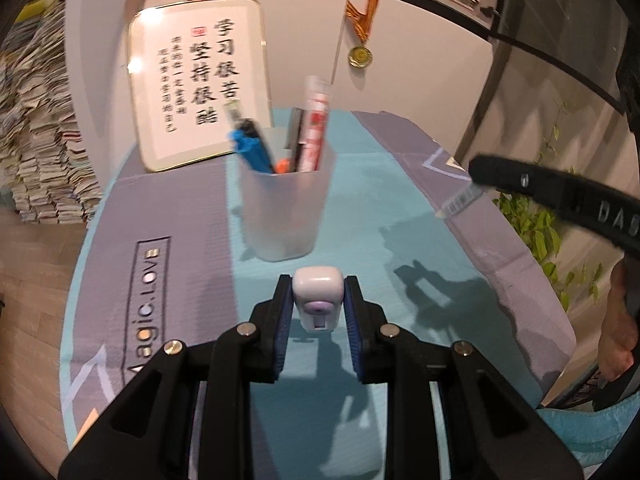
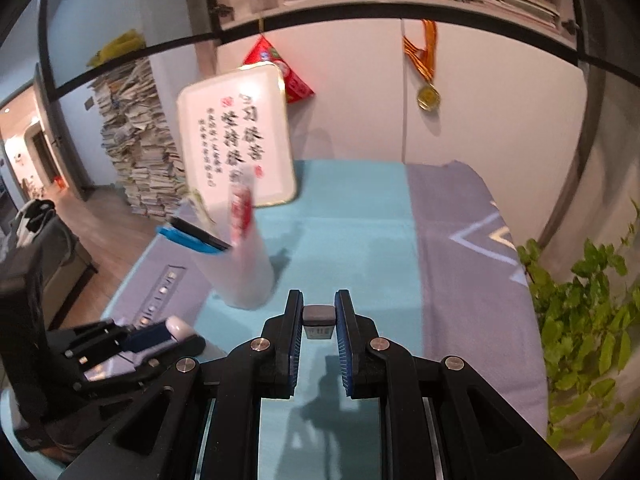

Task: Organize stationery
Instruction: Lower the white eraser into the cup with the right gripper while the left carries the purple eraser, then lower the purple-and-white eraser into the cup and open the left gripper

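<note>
Tongs both clamped — left tongs (image 1: 318, 306) on a white correction tape (image 1: 318, 300), right tongs (image 2: 319, 320) on a grey-capped pen (image 2: 318, 321).

1. Translucent pen cup (image 1: 286, 208), crowded with upright pens, stood mid-table as the sole central obstacle.
2. Framed calligraphy board (image 1: 200, 80) leaned against the wall just behind it.
3. Tablecloth (image 1: 420, 240) beside the cup lay bare.
4. Potted plant (image 2: 588, 320) bordered the right edge.
</note>
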Demonstrator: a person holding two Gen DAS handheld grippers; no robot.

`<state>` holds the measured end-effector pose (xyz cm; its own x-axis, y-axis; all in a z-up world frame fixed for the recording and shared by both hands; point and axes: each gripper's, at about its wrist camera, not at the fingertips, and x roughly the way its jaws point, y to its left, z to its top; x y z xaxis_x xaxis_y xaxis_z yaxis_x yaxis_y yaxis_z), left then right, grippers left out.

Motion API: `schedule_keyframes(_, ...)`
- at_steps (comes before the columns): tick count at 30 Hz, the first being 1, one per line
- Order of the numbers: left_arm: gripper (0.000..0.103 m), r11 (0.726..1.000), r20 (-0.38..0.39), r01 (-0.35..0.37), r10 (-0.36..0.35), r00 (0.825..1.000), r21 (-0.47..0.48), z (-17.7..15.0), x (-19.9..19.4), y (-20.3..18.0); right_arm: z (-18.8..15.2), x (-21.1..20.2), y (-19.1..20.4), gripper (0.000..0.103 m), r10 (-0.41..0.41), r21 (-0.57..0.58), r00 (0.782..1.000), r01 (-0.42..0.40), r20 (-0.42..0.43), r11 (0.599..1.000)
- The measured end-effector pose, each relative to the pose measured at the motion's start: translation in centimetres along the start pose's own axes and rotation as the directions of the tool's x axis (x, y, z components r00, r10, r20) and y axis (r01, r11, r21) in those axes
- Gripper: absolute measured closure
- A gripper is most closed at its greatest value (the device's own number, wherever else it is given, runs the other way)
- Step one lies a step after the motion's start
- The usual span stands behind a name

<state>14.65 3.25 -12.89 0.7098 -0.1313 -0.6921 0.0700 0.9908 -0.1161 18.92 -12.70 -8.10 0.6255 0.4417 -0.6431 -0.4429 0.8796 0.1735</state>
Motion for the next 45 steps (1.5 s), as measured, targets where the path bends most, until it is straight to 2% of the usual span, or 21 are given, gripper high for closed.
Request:
schedule_keyframes(6,0.080,0.999,0.040,-0.030,0.032,0.999,-0.038,-0.2,-1.6,2.4,3.6,0.7,3.9,0.086,0.067,-0.063,0.995,-0.062,0.071,0.996)
schedule_keyframes(9,0.080,0.998,0.062,-0.046,0.049,0.997,-0.051,-0.1,-2.3,3.5,5.6,2.2,6.0,0.086,0.071,-0.106,0.993,-0.061,0.092,0.993)
schedule_keyframes(14,0.080,0.994,0.083,-0.069,0.076,0.994,-0.080,-0.1,-2.8,5.6,7.1,5.8,7.6,0.086,0.091,-0.102,0.994,-0.084,0.064,0.991)
schedule_keyframes(20,0.080,0.993,0.070,-0.067,0.074,0.995,-0.102,0.3,-1.7,7.4,6.7,8.0,7.8,0.086,0.064,-0.089,0.998,-0.064,0.000,0.994)
schedule_keyframes(28,0.080,0.994,0.057,-0.044,0.050,0.997,-0.102,0.3,-1.0,7.9,5.8,7.2,7.1,0.086,0.070,-0.077,0.997,-0.073,-0.043,0.994)
schedule_keyframes(37,0.080,0.994,0.055,-0.042,0.047,0.997,-0.097,0.3,-1.2,7.7,5.0,8.2,7.0,0.086,0.051,-0.071,0.992,-0.060,-0.118,0.996)
schedule_keyframes(45,0.080,0.997,0.078,-0.020,0.026,0.997,-0.079,1.0,-1.8,6.9,4.9,5.7,5.9,0.086,0.062,-0.040,0.997,-0.064,-0.049,0.997)
